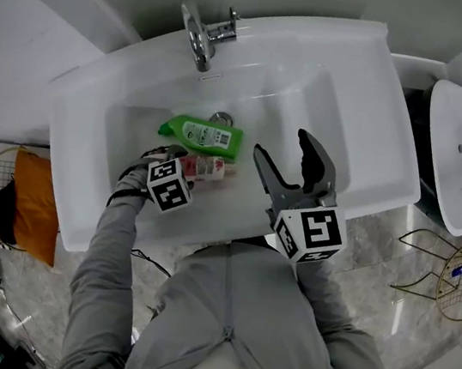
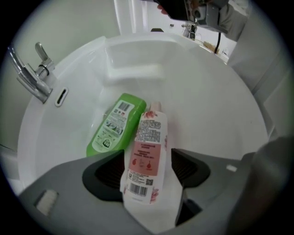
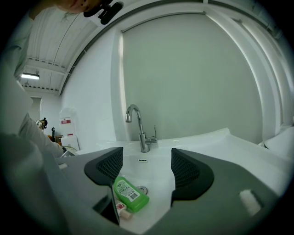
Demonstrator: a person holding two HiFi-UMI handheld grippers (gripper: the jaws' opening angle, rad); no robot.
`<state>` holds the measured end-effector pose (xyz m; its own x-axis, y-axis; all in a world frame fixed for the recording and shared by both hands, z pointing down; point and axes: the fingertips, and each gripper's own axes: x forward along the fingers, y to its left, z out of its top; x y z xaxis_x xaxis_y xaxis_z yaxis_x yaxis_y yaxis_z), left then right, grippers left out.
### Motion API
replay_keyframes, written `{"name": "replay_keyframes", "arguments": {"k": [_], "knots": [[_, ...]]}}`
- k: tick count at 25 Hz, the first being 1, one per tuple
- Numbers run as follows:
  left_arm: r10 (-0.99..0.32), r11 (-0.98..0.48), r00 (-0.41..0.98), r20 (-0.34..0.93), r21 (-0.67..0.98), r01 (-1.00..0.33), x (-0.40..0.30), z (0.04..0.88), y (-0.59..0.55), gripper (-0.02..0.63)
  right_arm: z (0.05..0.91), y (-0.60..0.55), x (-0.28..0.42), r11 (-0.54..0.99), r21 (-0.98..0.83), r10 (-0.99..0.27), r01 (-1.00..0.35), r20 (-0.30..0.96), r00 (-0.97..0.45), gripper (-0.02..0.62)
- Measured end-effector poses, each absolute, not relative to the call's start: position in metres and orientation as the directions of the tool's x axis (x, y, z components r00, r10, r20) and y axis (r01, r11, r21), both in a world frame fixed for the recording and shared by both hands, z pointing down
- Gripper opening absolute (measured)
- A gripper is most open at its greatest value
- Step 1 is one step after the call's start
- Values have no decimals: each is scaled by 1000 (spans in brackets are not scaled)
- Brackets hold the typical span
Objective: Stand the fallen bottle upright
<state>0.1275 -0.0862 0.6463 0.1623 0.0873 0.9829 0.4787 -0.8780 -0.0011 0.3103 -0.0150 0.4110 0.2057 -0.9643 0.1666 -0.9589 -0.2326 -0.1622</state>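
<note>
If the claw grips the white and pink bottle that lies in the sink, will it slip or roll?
Probably it will not roll: the white and pink bottle looks flattish and lies beside the green bottle. Its glossy label may be slippery, so it could slide on the smooth sink.

No word, brand or number legible in any view.
- Green bottle [image 2: 115, 126]: white label, barcode at one end, round emblem at other; print too small to read.
- White bottle [image 2: 147, 156]: pink label panel, three drop icons, QR code, barcode; print too small to read.
- Marker cubes [image 1: 168, 185] [image 1: 312, 233]: black-and-white square patterns, no letters or digits.
- White container [image 3: 67, 128], far left in right gripper view: red label; text unreadable.
</note>
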Motion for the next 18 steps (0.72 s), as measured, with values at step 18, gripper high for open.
{"name": "replay_keyframes", "arguments": {"k": [18], "knots": [[97, -801, -70, 993, 120, 587, 133, 696, -77, 362, 431, -12, 340, -267, -196, -952, -944, 208, 226, 328]]}}
